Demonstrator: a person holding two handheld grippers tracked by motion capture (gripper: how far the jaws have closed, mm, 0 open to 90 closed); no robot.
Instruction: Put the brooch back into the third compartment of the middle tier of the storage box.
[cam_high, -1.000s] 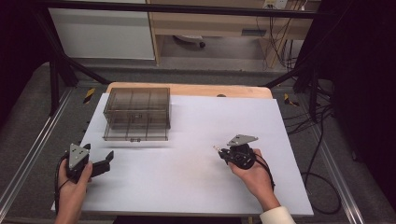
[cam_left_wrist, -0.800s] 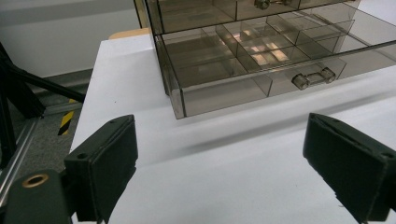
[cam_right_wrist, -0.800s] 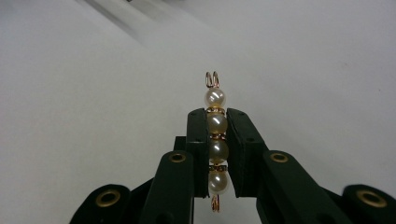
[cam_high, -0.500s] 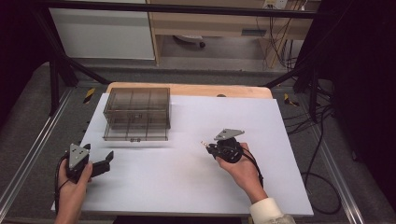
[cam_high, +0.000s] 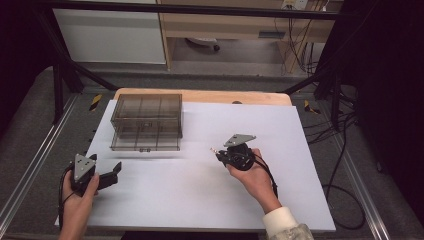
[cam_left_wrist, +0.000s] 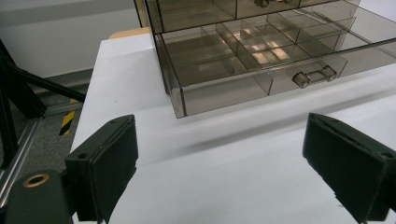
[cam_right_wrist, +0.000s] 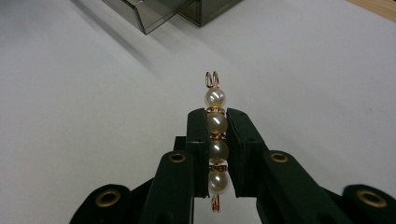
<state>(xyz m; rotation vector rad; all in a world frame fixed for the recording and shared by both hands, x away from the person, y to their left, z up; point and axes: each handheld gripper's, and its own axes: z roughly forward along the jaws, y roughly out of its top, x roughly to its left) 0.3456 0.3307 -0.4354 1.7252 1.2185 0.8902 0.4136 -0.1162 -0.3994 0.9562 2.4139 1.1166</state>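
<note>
- The right hand-held gripper (cam_right_wrist: 216, 140) is clamped on a pearl clip (cam_right_wrist: 215, 135) — four pearls in a row on a coppery wire, with the top pearl and a wire loop poking out past the jaw tips.
- From above, that gripper (cam_high: 220, 152) sits mid-counter, right of the drawer box (cam_high: 146, 121), tips pointing toward it but well apart.
- The left hand-held gripper (cam_high: 114, 172) rests near the counter's (cam_high: 200, 200) front left corner, jaws wide apart — nothing between them.
- The smoky clear box has its lower drawer (cam_left_wrist: 261, 60) pulled out, showing divided compartments and a small clear handle (cam_left_wrist: 314, 76).
</note>
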